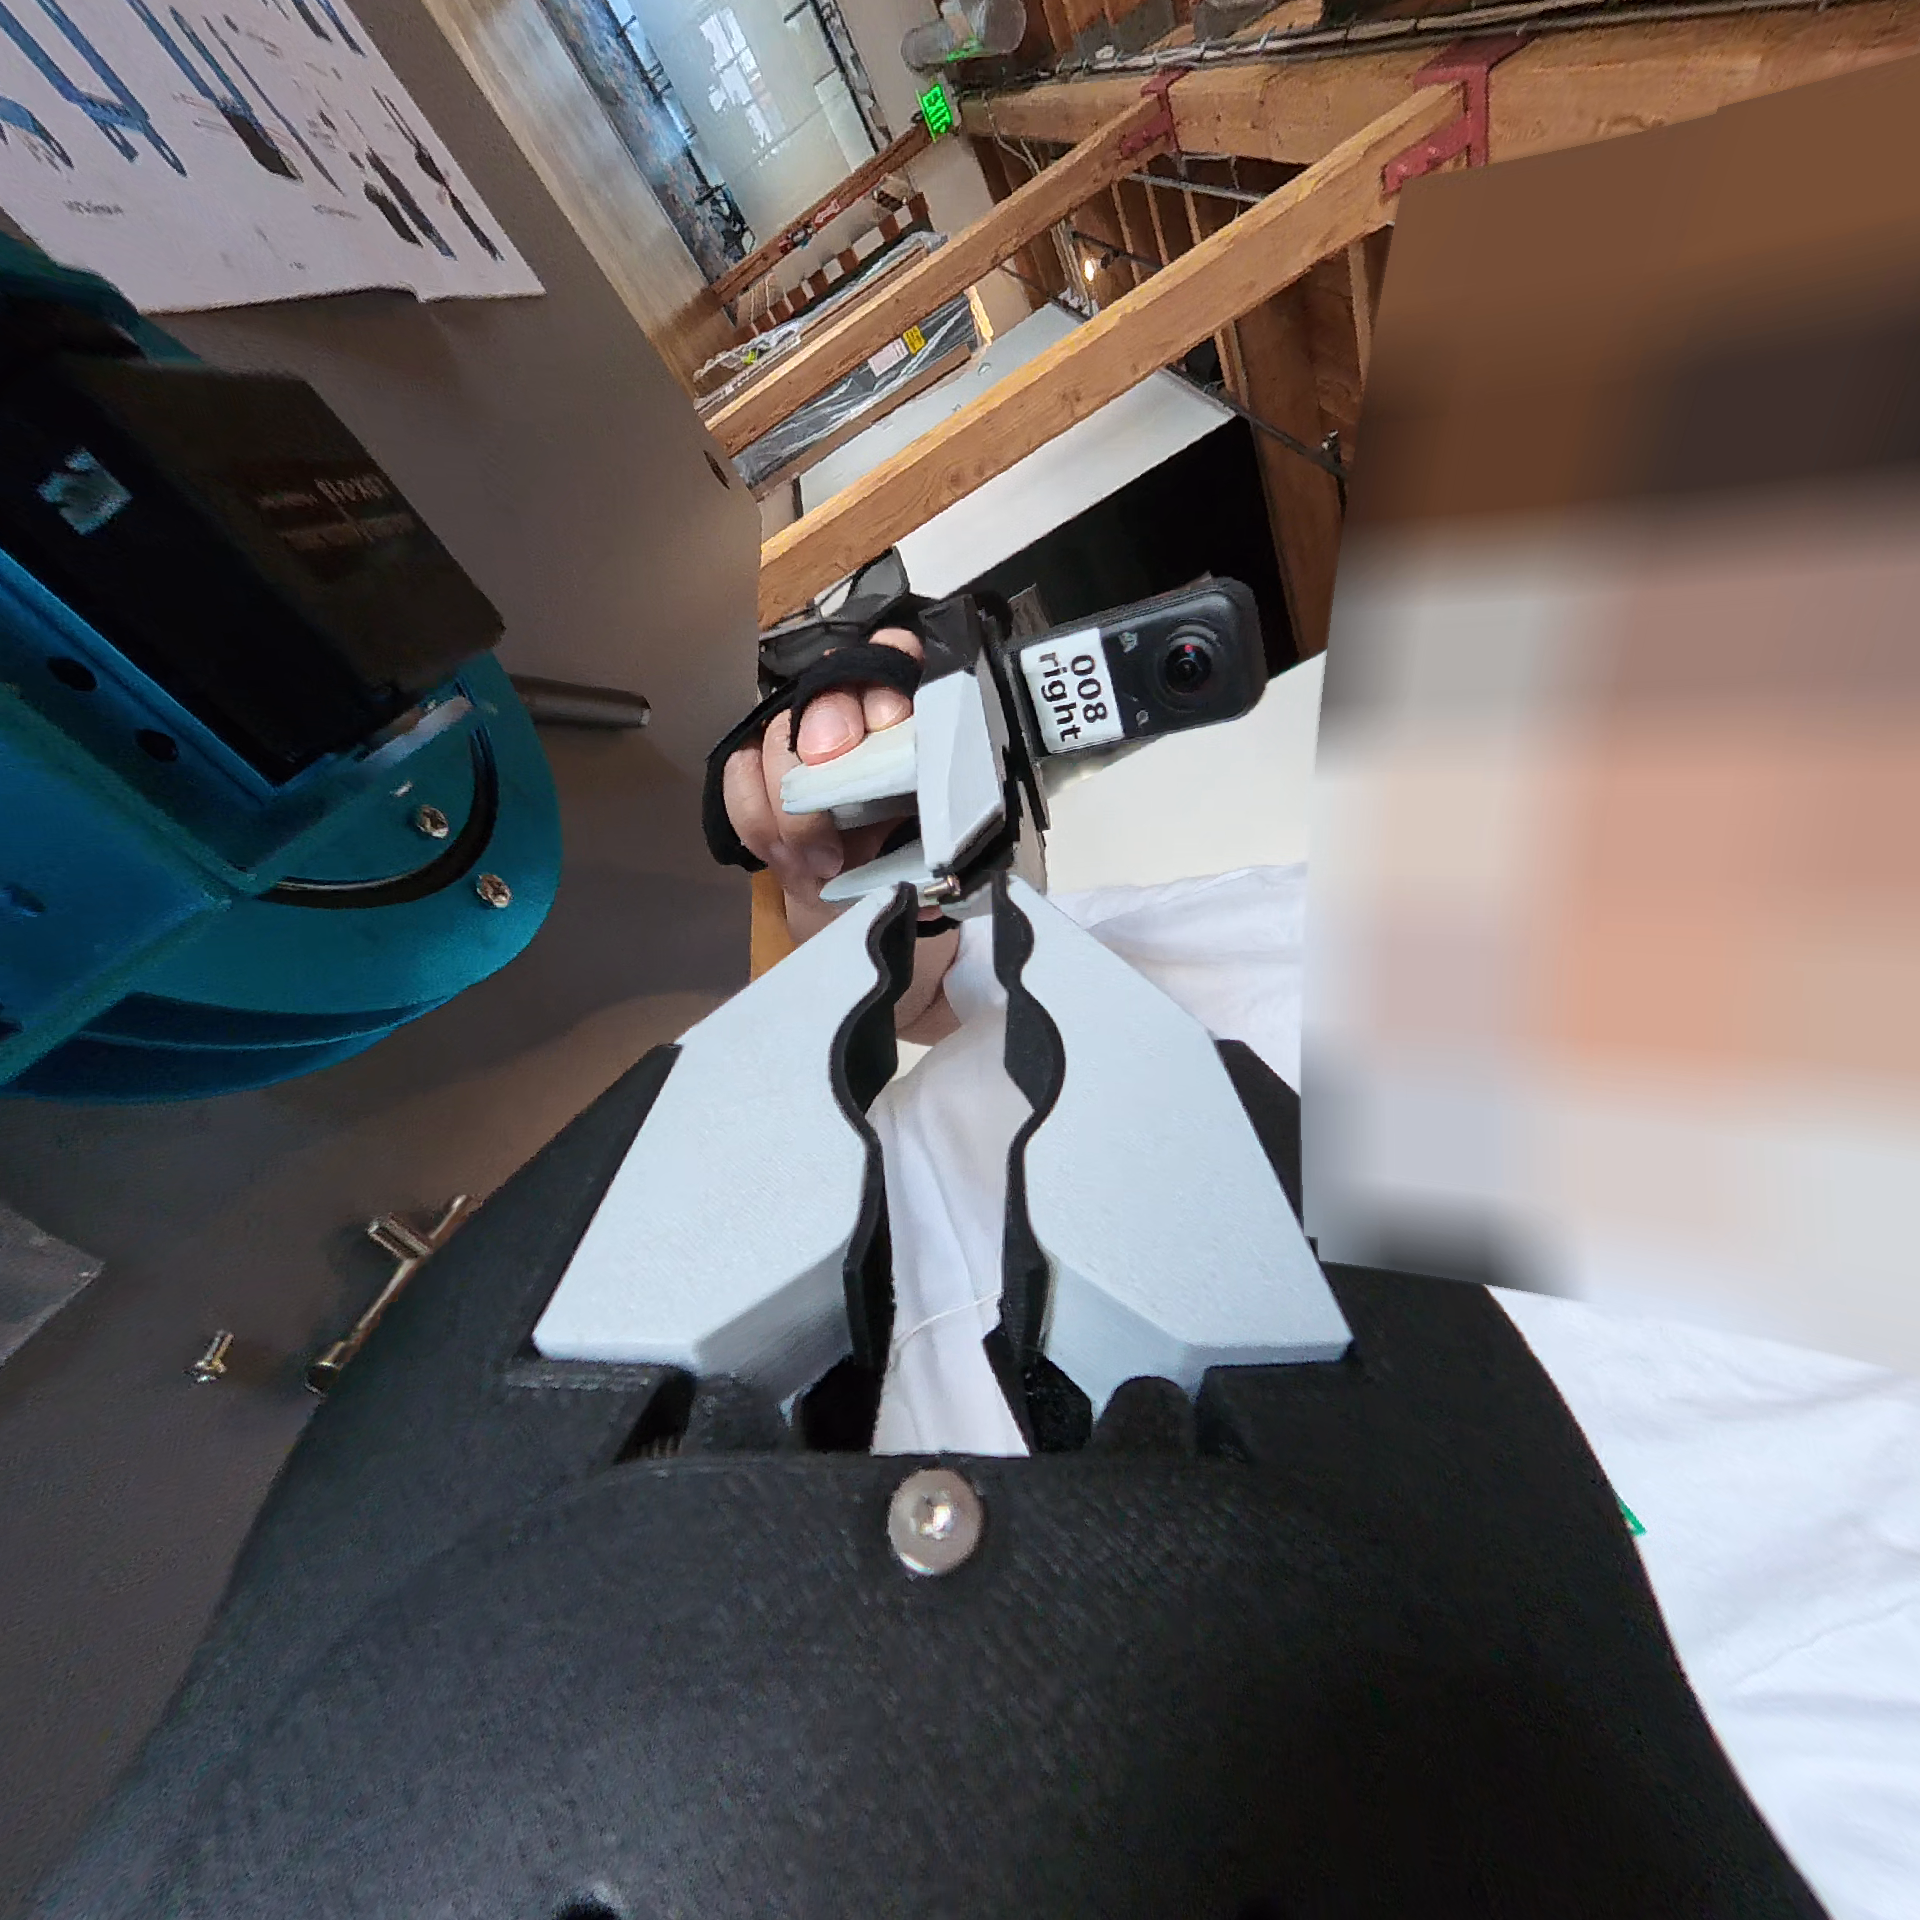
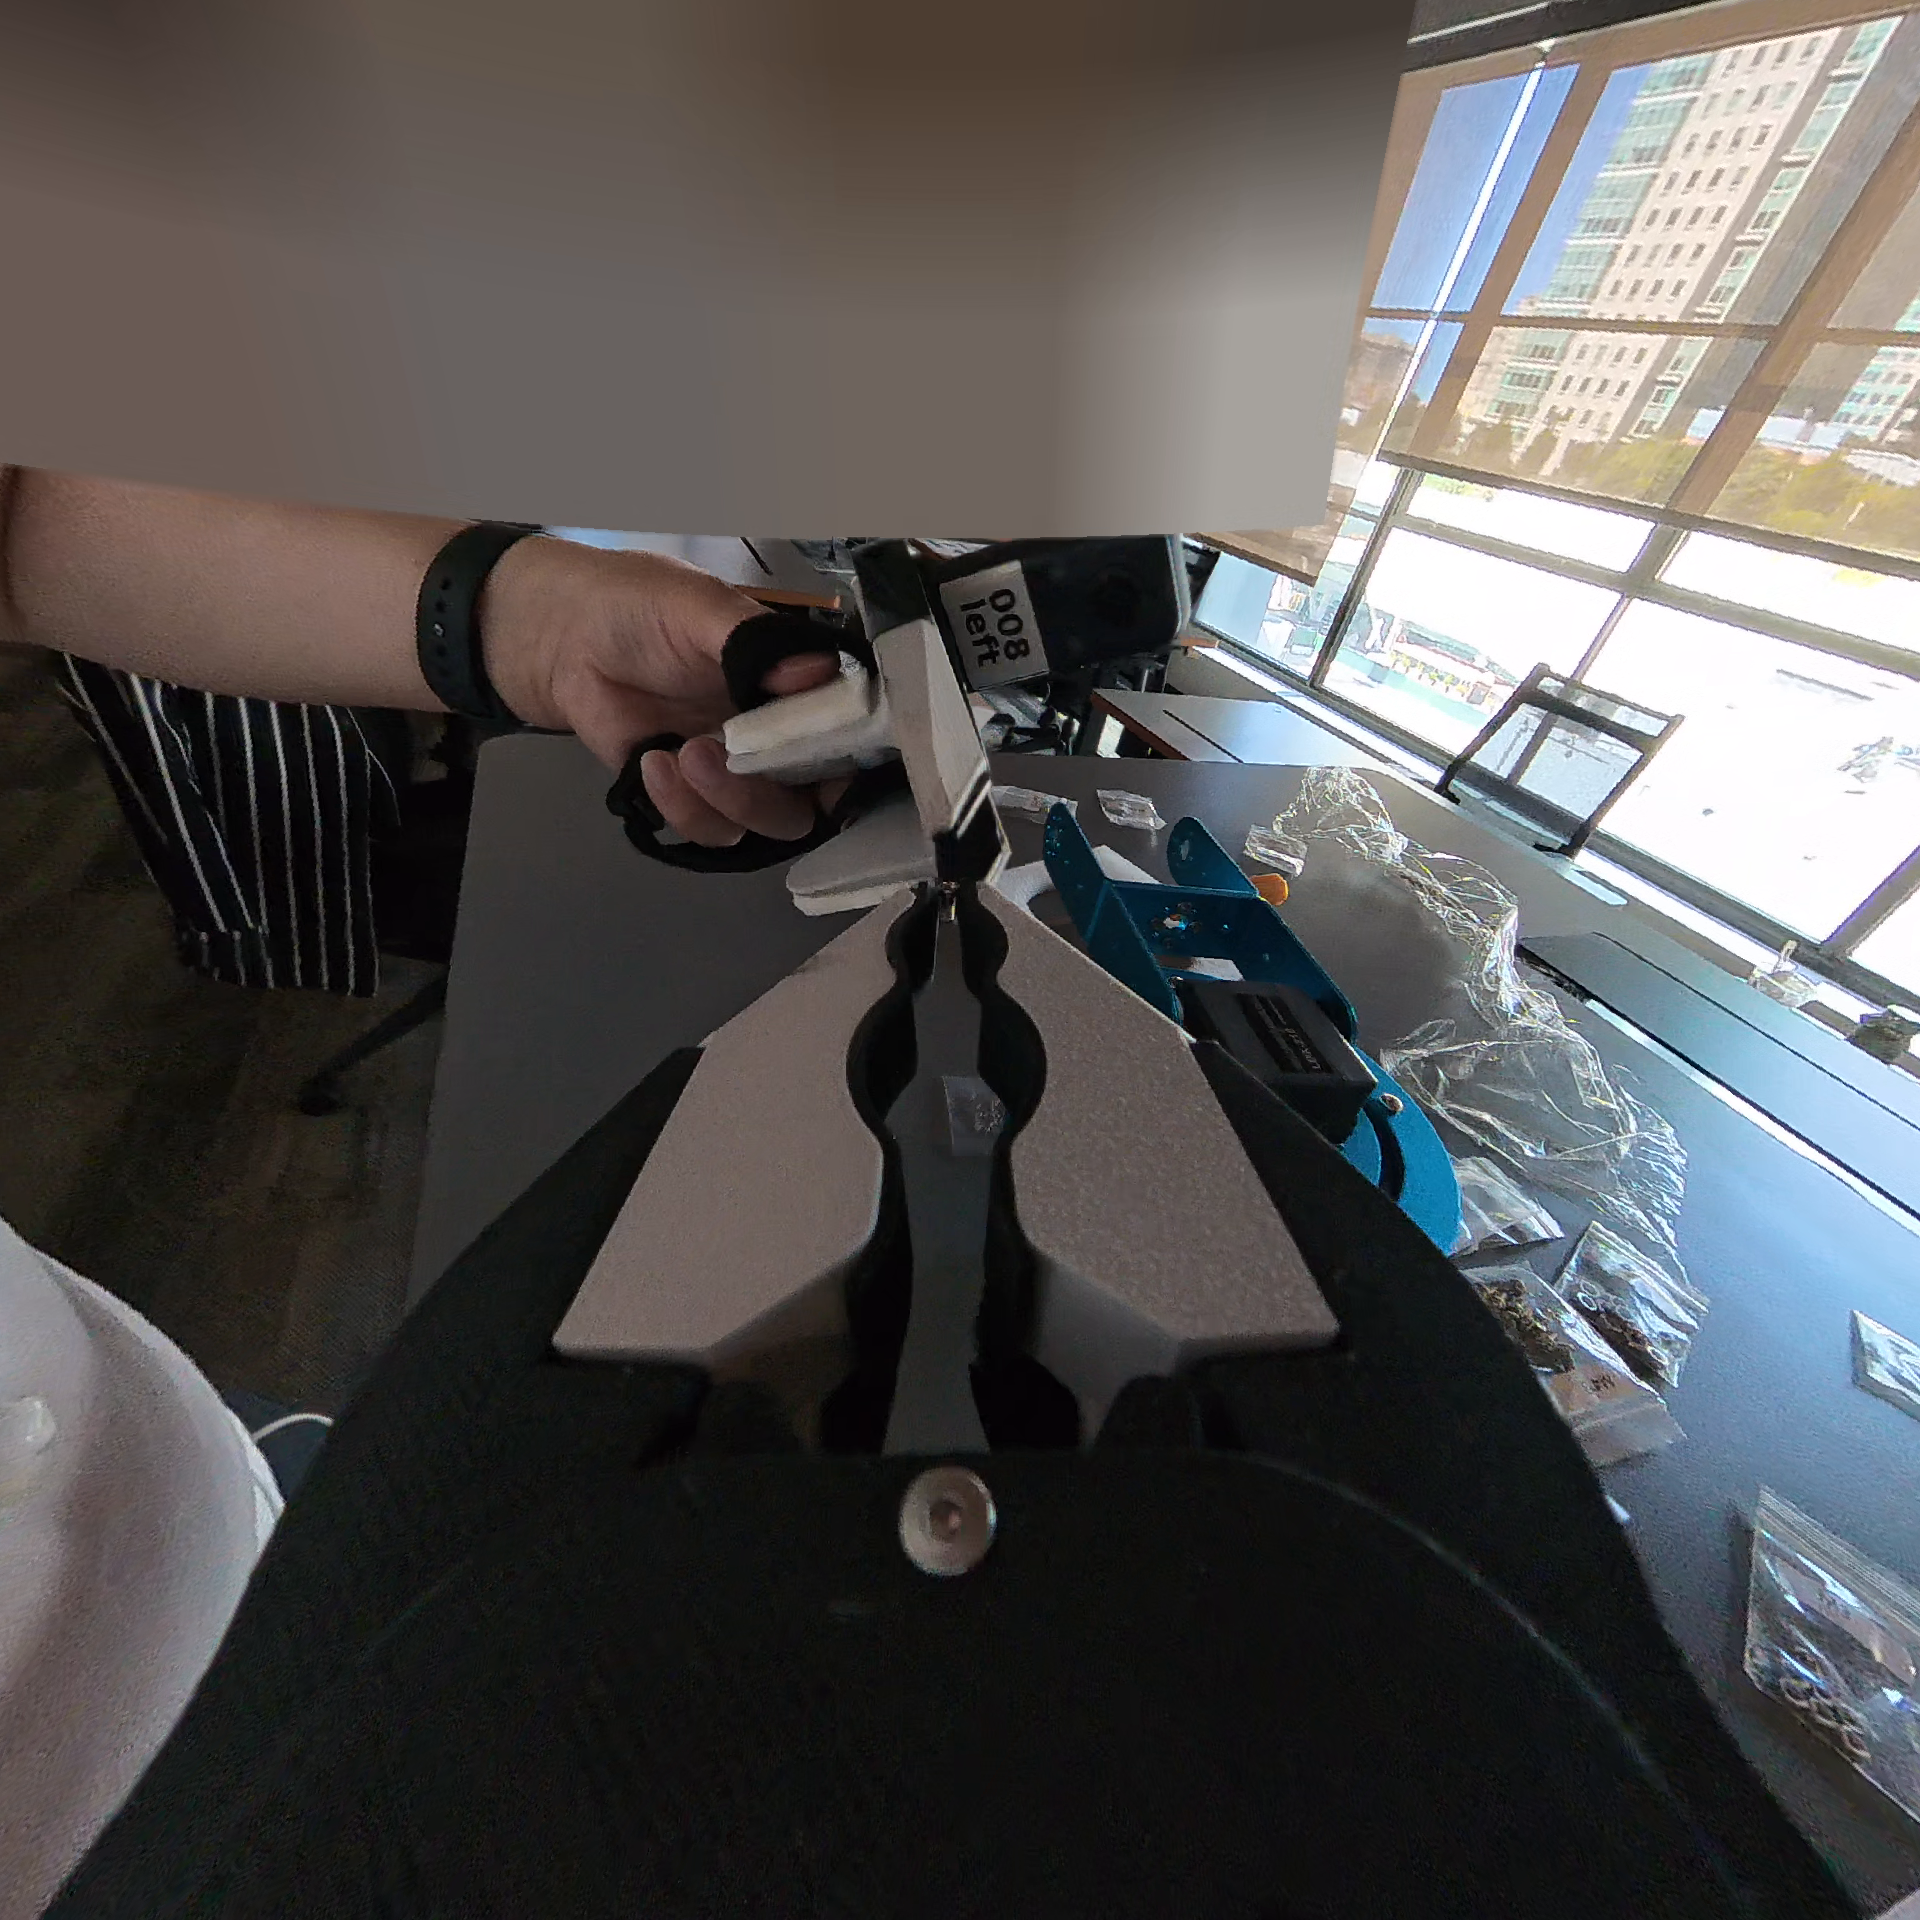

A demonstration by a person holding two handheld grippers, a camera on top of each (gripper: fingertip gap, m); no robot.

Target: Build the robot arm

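Observation:
Both grippers are held up in the air, tip to tip. My right gripper [image 2: 949, 891] is shut on a small silver screw [image 2: 948, 898] at its very tips; in the left wrist view it [image 1: 966, 868] shows with the screw [image 1: 940, 887] sticking out. My left gripper [image 1: 951, 899] is narrowly open, its tips on either side of the screw without closing on it; it also shows in the right wrist view [image 2: 971, 864]. A person's hands hold both grippers. Below stands a blue metal chassis [image 2: 1132, 914] with a black box [image 2: 1273, 1039] mounted on it.
The grey table [image 2: 623, 935] carries crumpled clear plastic wrap [image 2: 1455, 935] and several small parts bags [image 2: 1621, 1309]. A loose screw [image 1: 213, 1369] and brass standoffs [image 1: 390, 1288] lie by the chassis [image 1: 208, 862]. A printed sheet [image 1: 208, 135] lies beyond. The person's white shirt [image 1: 1714, 1558] is close. Left and right tips are no more than a few centimetres apart.

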